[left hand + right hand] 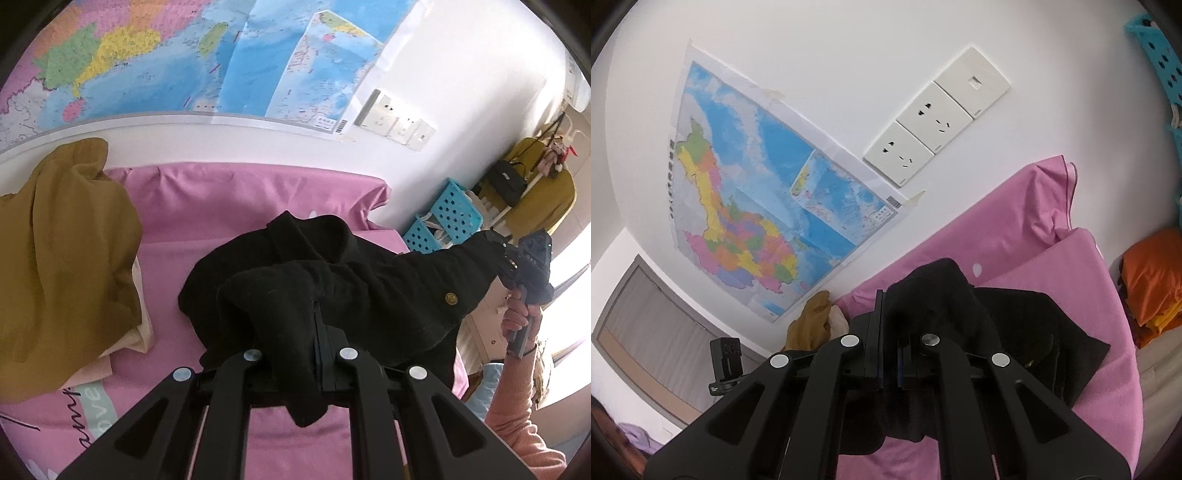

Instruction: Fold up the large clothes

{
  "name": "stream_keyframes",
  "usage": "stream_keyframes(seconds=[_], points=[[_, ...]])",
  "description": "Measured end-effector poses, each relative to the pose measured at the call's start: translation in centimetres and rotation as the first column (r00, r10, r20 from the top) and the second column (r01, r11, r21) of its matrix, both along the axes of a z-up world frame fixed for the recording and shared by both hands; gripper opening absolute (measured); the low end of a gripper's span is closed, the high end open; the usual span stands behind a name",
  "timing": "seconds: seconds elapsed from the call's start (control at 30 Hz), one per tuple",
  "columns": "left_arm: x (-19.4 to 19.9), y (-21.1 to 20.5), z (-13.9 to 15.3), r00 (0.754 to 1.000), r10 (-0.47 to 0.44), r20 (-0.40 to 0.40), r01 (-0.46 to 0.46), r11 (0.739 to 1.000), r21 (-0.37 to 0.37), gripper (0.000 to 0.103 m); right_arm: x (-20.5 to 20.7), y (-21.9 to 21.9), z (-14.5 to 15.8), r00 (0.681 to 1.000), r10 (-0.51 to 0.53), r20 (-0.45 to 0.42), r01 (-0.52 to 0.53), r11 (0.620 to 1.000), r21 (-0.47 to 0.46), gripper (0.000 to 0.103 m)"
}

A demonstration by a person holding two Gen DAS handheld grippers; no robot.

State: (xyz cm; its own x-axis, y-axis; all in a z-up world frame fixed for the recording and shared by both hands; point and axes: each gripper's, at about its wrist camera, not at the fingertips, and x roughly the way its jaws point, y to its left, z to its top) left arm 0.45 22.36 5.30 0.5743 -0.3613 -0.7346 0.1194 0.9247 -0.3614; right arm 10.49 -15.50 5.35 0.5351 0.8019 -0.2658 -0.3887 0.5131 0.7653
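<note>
A black garment (369, 280) with a brass button hangs lifted above the pink bedsheet (207, 206). My left gripper (314, 325) is shut on a bunched fold of it, cloth draped over the fingers. My right gripper (506, 254) is seen in the left wrist view at the right, held by a hand in a pink sleeve, shut on the garment's far end. In the right wrist view the right gripper (888, 306) is shut on the black garment (1015, 325), which trails down onto the pink sheet (1015, 229).
A mustard garment (66, 236) lies piled on a beige one at the bed's left. A map (207, 55) and wall sockets (934, 129) are on the white wall. Blue baskets (447, 218) and a clothes rack stand right. Orange clothes (1156, 273) lie beside the bed.
</note>
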Motion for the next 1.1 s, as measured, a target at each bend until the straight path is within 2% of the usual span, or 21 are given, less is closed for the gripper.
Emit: stream_keyframes(seconds=[0.4, 0.8, 0.97, 1.07, 1.1], points=[[6.2, 1.0, -2.8, 0.994, 0.043, -0.099, -0.044, 0.999, -0.001, 0.01, 5.4, 1.0, -2.8, 0.993, -0.023, -0.117, 0.019, 0.999, -0.038, 0.004], [11.2, 2.8, -6.8, 0.973, 0.086, -0.216, -0.093, 0.995, -0.02, 0.012, 10.5, 2.2, -8.2, 0.956, -0.054, -0.288, 0.034, 0.997, -0.073, 0.005], [12.4, 4.2, -7.0, 0.966, 0.171, -0.192, -0.167, 0.985, 0.033, 0.016, 11.8, 2.6, -9.6, 0.941, -0.062, -0.334, 0.037, 0.996, -0.081, 0.007], [12.1, 4.7, -6.5, 0.967, 0.215, -0.14, -0.206, 0.976, 0.075, 0.018, 12.3, 2.7, -10.1, 0.934, -0.063, -0.352, 0.035, 0.996, -0.085, 0.011], [11.9, 4.6, -6.3, 0.969, 0.211, -0.126, -0.202, 0.976, 0.079, 0.024, 12.4, 2.7, -10.2, 0.932, -0.061, -0.356, 0.033, 0.996, -0.082, 0.012]])
